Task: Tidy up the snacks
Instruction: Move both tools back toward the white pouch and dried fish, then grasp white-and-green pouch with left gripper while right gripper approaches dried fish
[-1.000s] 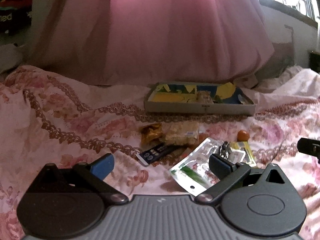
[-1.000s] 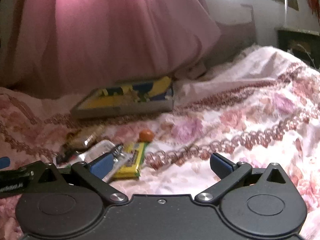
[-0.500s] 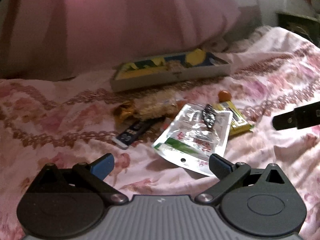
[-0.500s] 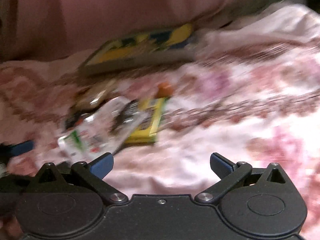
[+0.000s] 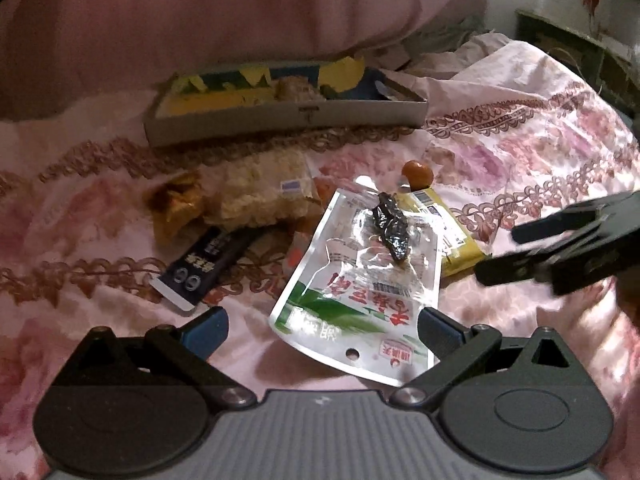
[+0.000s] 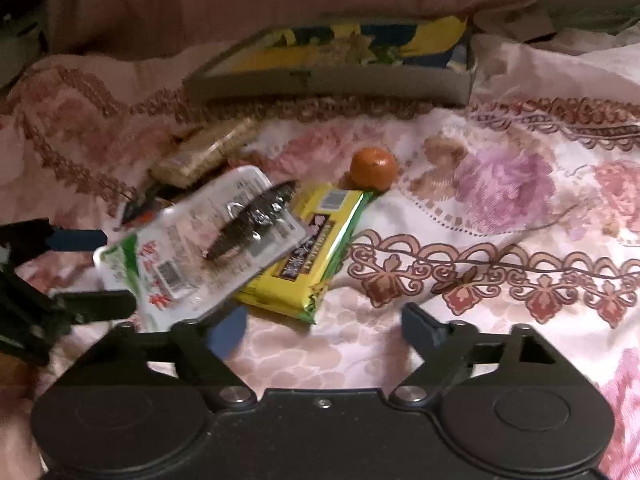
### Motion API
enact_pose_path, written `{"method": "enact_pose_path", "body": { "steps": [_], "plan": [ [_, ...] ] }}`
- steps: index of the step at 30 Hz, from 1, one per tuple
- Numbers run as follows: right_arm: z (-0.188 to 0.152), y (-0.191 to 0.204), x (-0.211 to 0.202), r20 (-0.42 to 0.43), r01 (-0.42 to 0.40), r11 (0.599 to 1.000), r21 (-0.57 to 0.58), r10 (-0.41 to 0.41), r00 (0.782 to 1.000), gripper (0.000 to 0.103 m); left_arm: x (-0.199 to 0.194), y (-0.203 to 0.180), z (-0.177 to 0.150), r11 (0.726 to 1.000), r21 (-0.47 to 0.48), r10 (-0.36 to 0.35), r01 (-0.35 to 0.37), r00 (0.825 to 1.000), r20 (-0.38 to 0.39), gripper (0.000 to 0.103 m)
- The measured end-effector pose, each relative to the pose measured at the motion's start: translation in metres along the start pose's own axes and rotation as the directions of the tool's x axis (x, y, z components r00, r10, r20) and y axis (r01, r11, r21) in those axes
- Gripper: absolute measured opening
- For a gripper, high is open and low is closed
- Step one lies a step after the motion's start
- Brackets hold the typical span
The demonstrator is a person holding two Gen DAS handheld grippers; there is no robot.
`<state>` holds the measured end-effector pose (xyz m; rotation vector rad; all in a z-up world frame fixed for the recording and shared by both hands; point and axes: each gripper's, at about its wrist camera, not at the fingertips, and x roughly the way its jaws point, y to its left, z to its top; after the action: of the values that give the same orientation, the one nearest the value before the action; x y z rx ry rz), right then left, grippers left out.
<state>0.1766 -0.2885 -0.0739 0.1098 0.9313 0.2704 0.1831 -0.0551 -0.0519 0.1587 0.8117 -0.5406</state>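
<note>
Lying scattered on a pink flowered bedspread, well short of a shallow cardboard box sitting at the far edge against a pink curtain. Resting nearest the left gripper: a clear pouch with green and red print, lying flat with a dark wrapped piece on top of it. Peeking out from under the pouch's right side, a yellow packet, and just beyond that, a small orange fruit touching the packet's far end. Sitting to the left of the pouch: a pale crispy snack in clear wrap, a crumpled gold wrapper beside it, and a dark blue stick packet angled below both.

Hovering low over the bedspread with jaws spread wide, gripping nothing; the near end of the pouch lying between the fingertips, apparently just beyond them. Reaching in from the right side of the left view, the right gripper, likewise spread wide and gripping nothing, its blue left pad sitting just beside the near corner of the pouch and the yellow packet. Holding some yellow and blue packets already, the box, contents too blurred to tell apart.
</note>
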Motion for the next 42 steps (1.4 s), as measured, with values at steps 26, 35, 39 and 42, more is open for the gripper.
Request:
{"method": "enact_pose_path", "body": {
  "steps": [26, 35, 39, 42],
  "plan": [
    [0.009, -0.003, -0.015, 0.141, -0.252, 0.967, 0.042, 0.244, 0.959, 0.037, -0.011, 0.027, 0.024, 0.93, -0.213, -0.296, 0.301, 0.954, 0.054, 0.053],
    [0.014, -0.01, -0.008, 0.133, -0.217, 0.971, 0.103, 0.203, 0.97, 0.036, 0.002, 0.026, 0.032, 0.898, -0.28, -0.328, 0.339, 0.941, 0.086, 0.047],
    [0.018, -0.015, -0.007, 0.161, -0.176, 0.98, 0.099, 0.158, 0.974, 0.037, 0.018, 0.026, 0.032, 0.894, -0.311, -0.318, 0.323, 0.945, 0.068, 0.047],
    [0.024, -0.014, 0.0, 0.177, -0.132, 0.99, 0.055, 0.121, 0.977, 0.037, 0.03, 0.029, 0.034, 0.887, -0.342, -0.31, 0.311, 0.949, 0.059, 0.049]
  ]
}}
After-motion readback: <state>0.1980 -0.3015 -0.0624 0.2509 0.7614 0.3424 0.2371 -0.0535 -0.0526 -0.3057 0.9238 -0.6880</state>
